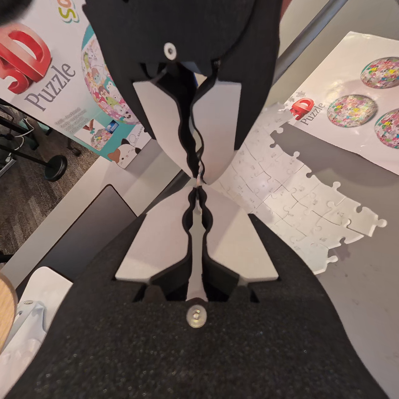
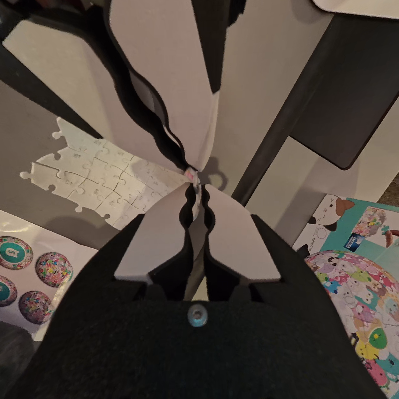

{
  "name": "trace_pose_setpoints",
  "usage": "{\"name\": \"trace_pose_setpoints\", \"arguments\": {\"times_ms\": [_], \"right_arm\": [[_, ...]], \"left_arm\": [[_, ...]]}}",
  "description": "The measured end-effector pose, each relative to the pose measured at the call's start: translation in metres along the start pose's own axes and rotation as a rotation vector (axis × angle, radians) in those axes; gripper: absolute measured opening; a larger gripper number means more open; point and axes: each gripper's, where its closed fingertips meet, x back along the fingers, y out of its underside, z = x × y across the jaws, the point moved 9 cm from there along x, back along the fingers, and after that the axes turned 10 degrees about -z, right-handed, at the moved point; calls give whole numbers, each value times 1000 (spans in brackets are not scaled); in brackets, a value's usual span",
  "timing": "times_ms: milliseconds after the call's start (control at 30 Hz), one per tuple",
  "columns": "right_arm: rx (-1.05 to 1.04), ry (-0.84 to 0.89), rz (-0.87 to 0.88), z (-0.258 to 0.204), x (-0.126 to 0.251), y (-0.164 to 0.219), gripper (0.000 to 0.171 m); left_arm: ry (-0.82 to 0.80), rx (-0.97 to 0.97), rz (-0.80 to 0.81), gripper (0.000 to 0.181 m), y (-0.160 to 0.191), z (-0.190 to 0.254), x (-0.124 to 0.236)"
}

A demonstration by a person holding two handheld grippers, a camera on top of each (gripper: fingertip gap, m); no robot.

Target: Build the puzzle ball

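My left gripper (image 1: 197,191) and right gripper (image 2: 197,187) face each other tip to tip above the table. Each is shut on a thin puzzle piece seen edge-on: one piece (image 1: 197,206) in the left jaws, one (image 2: 196,208) in the right jaws. The pieces meet at the fingertips; I cannot tell if they are joined. The right gripper (image 1: 200,178) comes in from the top of the left wrist view. The left gripper (image 2: 190,169) does the same in the right wrist view. A flat assembled section of white-backed pieces (image 1: 291,200) (image 2: 97,179) lies on the grey table below.
The colourful puzzle box (image 1: 64,86) (image 2: 356,280) lies on one side of the section. A printed sheet with ball pictures (image 1: 345,97) (image 2: 32,269) lies on the other. A dark flat panel (image 1: 86,226) (image 2: 345,108) sits by the table edge. A chair base (image 1: 54,166) stands on the floor. The grippers are tip to tip, or close to it.
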Motion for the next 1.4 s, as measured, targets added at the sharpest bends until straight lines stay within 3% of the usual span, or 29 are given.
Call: {"name": "trace_pose_setpoints", "arguments": {"times_ms": [333, 467, 633, 967, 1067, 1200, 1400], "right_arm": [[-14, -14, 21, 0, 0, 1, 3], [6, 30, -4, -1, 3, 4, 15], [-4, 34, 18, -2, 4, 4, 17], [-7, 14, 43, -1, -3, -3, 4], [-30, 39, 45, 0, -1, 0, 22], [-86, 72, 57, -3, 15, 10, 37], [-196, 162, 184, -21, 79, 19, 41]], "left_arm": [[8, 7, 4, 2, 1, -2, 0], [4, 5, 1, 2, 2, -2, 0], [2, 2, 0, 2, 1, -2, 0], [7, 10, -4, 2, 2, -3, -1], [24, 17, -27, 2, 4, -3, -2], [43, 39, -51, 3, 6, -6, 0], [97, 95, -98, 4, 12, -6, 5]]}}
